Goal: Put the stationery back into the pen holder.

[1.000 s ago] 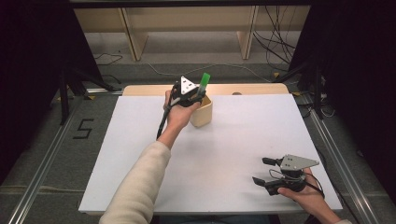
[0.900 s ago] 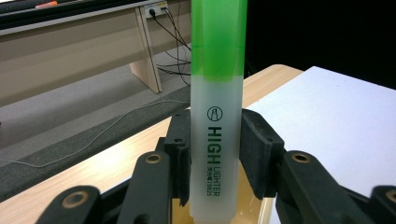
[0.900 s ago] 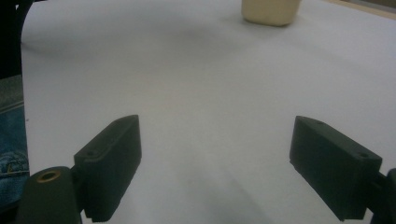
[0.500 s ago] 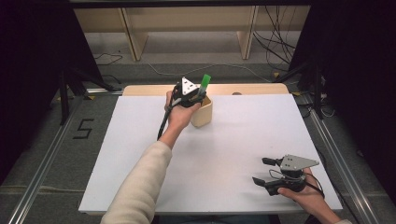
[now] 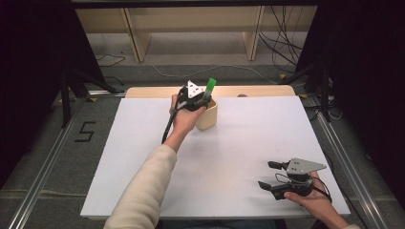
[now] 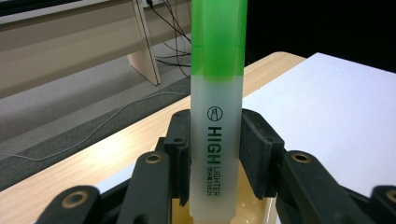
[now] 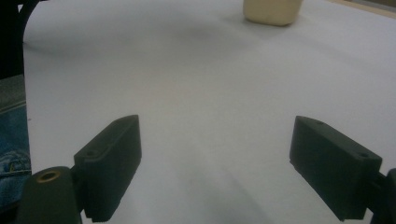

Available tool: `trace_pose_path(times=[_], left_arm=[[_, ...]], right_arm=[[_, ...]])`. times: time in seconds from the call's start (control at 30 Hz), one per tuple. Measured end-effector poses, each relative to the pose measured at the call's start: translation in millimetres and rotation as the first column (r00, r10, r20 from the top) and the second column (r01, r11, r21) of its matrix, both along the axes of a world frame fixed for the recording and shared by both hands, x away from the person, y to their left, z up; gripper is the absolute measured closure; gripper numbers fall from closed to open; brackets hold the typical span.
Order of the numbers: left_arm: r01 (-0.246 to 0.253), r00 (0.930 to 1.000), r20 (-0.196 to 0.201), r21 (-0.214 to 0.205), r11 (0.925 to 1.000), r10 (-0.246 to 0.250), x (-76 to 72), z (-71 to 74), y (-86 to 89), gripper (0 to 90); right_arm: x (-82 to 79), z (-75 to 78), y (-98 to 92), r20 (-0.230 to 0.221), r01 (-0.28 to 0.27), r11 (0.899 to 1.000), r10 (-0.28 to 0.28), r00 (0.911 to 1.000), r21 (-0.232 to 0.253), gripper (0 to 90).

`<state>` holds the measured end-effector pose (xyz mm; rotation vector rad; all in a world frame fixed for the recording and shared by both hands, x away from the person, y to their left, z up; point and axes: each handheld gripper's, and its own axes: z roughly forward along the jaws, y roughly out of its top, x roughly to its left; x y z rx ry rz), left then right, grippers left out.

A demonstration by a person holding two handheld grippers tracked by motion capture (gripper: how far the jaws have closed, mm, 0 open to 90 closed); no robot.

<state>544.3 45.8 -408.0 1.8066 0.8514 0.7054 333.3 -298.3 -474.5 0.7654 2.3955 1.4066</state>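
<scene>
A green highlighter (image 5: 210, 86) with a clear body stands upright between the pads of my left gripper (image 5: 204, 98), which is shut on it above a cream cup (image 5: 209, 116) at the far side of the white mat. In the left gripper view the highlighter (image 6: 217, 93) is pinched at its printed lower body by the left gripper (image 6: 215, 149), and its bottom end dips into the cup's mouth (image 6: 254, 211). My right gripper (image 5: 265, 174) rests at the near right of the mat, jaws wide open and nothing between them. The right gripper (image 7: 215, 168) faces the cup (image 7: 272, 11) across bare mat.
The white mat (image 5: 248, 138) covers a wooden table (image 5: 258, 90) whose far edge shows behind the cup. Wooden shelf legs (image 5: 136, 38) and cables lie on the floor beyond. Metal rails (image 5: 43, 181) run along both sides.
</scene>
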Motion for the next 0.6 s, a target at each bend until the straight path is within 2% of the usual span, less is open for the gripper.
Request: trace_pose_path(times=[0.07, 0.27, 0.33, 0.43, 0.6], left_arm=[[-0.001, 1.0000, -0.003, 0.003, 1.0000, 0.001, 0.3, -0.5, 0.3, 66.0], [-0.003, 1.0000, -0.005, 0.008, 1.0000, 0.003, 1.3, -2.2, 1.0, 66.0], [-0.003, 1.0000, -0.009, 0.009, 1.0000, 0.003, 1.2, -2.4, 1.5, 65.9], [-0.003, 0.9999, -0.010, 0.006, 1.0000, 0.003, 0.3, -2.3, 2.8, 64.7], [-0.026, 0.9991, -0.035, -0.009, 0.9996, 0.026, -4.8, 4.0, 7.4, 49.5]], right_arm=[[1.0, -1.0, 0.0, 0.018, -0.004, 1.000, 0.004, 0.9998, -0.002, 17.4], [0.0, -0.2, 0.3, -0.002, 0.001, 1.000, -0.001, 1.0000, 0.000, 17.4], [0.8, -0.9, 0.4, 0.013, -0.002, 1.000, 0.002, 0.9999, 0.002, 17.4], [0.7, -0.8, 0.3, 0.012, -0.002, 1.000, 0.002, 0.9999, 0.001, 17.4], [0.8, -0.9, 0.3, 0.014, -0.003, 1.000, 0.003, 0.9999, 0.001, 17.4]])
